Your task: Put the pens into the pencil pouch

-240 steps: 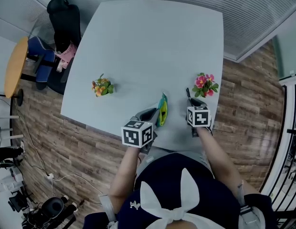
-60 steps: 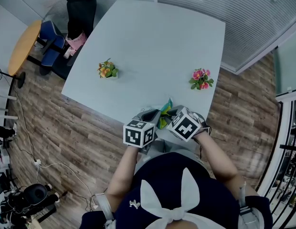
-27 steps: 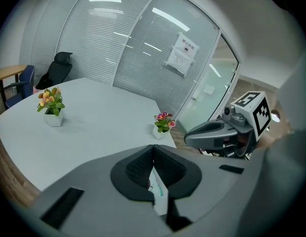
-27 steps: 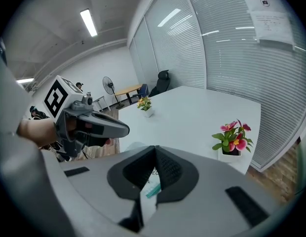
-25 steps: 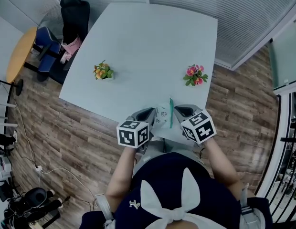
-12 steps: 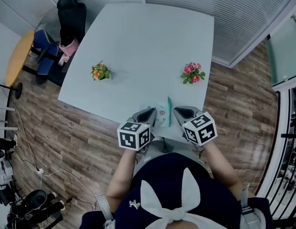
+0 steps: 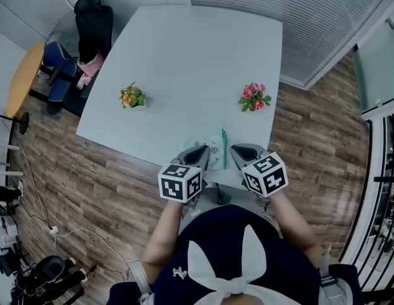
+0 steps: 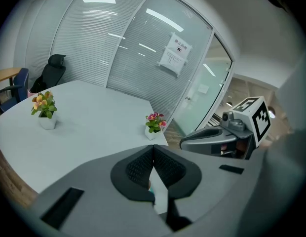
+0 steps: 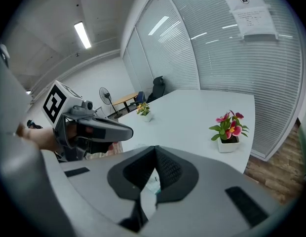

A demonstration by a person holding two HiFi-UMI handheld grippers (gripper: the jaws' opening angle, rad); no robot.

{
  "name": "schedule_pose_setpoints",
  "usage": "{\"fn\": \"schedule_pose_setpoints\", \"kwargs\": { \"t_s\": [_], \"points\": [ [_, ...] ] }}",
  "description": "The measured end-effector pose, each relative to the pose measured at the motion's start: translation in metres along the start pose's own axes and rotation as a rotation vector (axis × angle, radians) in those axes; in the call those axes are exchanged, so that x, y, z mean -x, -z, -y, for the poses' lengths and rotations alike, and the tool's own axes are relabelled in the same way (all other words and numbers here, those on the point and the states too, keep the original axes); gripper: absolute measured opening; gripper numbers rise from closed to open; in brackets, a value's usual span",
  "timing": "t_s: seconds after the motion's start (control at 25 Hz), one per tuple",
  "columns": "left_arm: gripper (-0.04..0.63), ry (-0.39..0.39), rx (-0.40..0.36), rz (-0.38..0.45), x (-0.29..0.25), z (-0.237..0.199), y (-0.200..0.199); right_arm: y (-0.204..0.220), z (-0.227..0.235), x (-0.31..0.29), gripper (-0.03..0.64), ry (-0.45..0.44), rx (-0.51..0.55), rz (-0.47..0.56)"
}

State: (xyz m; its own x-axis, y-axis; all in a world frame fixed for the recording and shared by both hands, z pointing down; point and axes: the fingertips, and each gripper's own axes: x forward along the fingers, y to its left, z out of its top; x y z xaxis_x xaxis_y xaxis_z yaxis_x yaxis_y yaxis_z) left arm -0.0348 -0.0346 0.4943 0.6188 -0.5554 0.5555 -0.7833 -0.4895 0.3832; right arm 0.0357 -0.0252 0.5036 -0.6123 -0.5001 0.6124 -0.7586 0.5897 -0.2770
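- The left gripper is pinching the pencil pouch, jaws closed on its fabric.
- The right gripper is clamping its other side at the table edge.

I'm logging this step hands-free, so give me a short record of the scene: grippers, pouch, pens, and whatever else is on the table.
left gripper: shut on the pencil pouch, left edge
right gripper: shut on its right edge
pouch place: near edge of the table, between the grippers
pens: none in view
also on table: orange flower pot left, pink flower pot right
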Motion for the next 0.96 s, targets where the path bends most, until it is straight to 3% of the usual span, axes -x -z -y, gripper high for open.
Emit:
{"fn": "schedule_pose_setpoints", "kwargs": {
  "t_s": [0.96],
  "points": [
    [0.021, -0.003, -0.008, -0.003, -0.0006, 0.0023, 0.0018, 0.0069, 0.0019, 0.0043, 0.003, 0.02, 0.011, -0.009]
  ]
}}
